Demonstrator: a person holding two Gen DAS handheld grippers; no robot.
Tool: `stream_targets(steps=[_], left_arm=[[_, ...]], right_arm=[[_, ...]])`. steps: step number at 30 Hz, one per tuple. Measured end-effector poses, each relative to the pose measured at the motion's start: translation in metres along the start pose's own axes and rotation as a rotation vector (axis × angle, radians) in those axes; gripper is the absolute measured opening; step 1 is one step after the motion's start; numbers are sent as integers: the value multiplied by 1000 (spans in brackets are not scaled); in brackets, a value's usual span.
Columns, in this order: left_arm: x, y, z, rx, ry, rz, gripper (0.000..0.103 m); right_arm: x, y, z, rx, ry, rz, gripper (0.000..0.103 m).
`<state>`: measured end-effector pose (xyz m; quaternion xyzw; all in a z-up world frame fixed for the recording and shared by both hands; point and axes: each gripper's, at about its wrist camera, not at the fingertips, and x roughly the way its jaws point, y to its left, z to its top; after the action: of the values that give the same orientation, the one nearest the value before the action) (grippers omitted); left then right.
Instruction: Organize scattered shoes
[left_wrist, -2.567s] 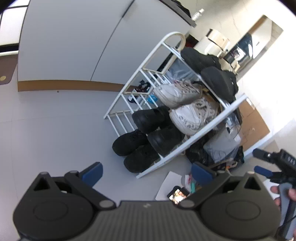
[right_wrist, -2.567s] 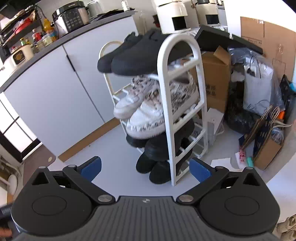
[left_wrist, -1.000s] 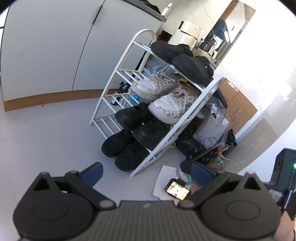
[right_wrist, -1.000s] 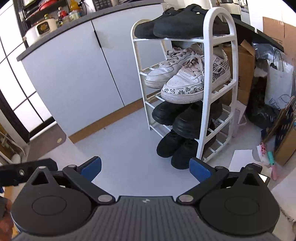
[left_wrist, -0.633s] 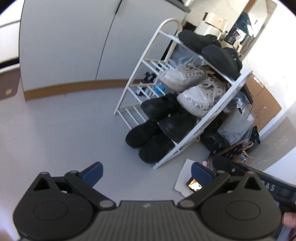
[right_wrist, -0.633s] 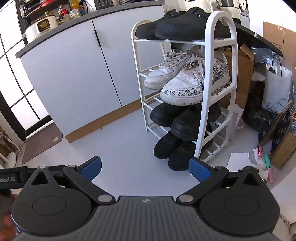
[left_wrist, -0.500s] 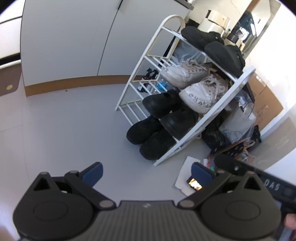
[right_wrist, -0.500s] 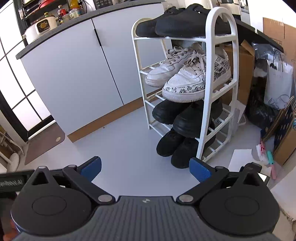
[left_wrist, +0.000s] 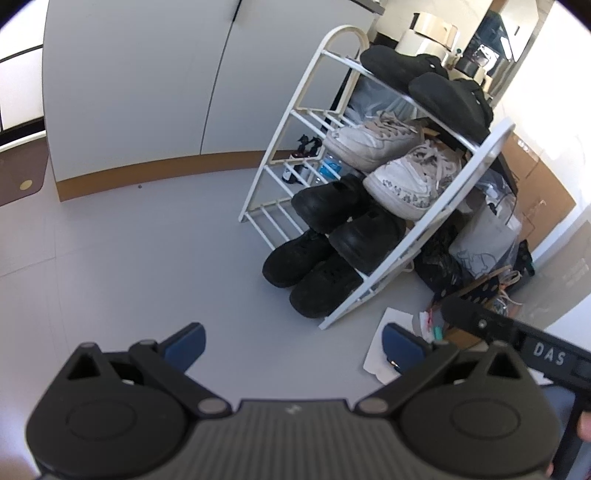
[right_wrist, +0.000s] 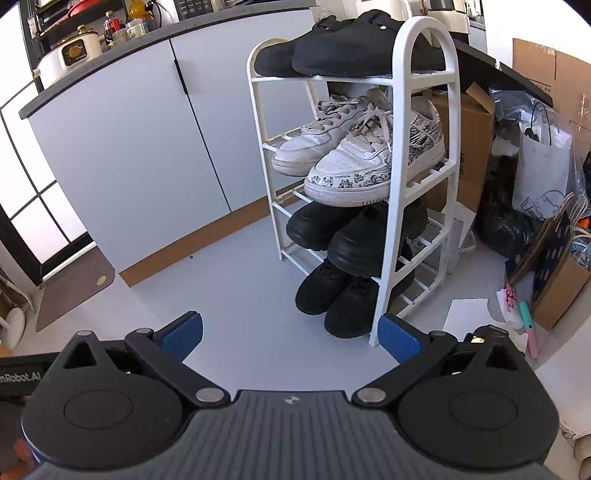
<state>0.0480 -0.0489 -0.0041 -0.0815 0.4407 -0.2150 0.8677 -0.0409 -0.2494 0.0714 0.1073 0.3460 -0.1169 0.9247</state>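
Since half a second ago both views have barely drifted, the white shoe rack (right_wrist: 417, 177) sitting slightly nearer; left gripper (left_wrist: 291, 341) and right gripper (right_wrist: 290, 332) are both spread wide, holding nothing; ahead of each, in mid-frame, the rack's lowest level holds black sneakers (right_wrist: 332, 291) with toes pointing toward the grippers, long axes running away; the right gripper looks nearer; above sit black shoes (right_wrist: 351, 229), white sneakers (right_wrist: 354, 162), then black slip-ons (right_wrist: 343, 48); nothing lies loose on the floor in view.
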Motion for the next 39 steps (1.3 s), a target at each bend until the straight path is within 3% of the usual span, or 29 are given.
stream_targets(steps=[22,32,39], left_arm=[[-17,6,-5,34,-27,60,103],[-14,13,-10,23,-2,97,103],[-20,7,-13,73,-72,130,103]], right_arm=[[1,21,-6,-81,-3,-24,103],[-3,28,-8,-94,-12,-4,103],[-4,25,-8,-88,-13,0,103]])
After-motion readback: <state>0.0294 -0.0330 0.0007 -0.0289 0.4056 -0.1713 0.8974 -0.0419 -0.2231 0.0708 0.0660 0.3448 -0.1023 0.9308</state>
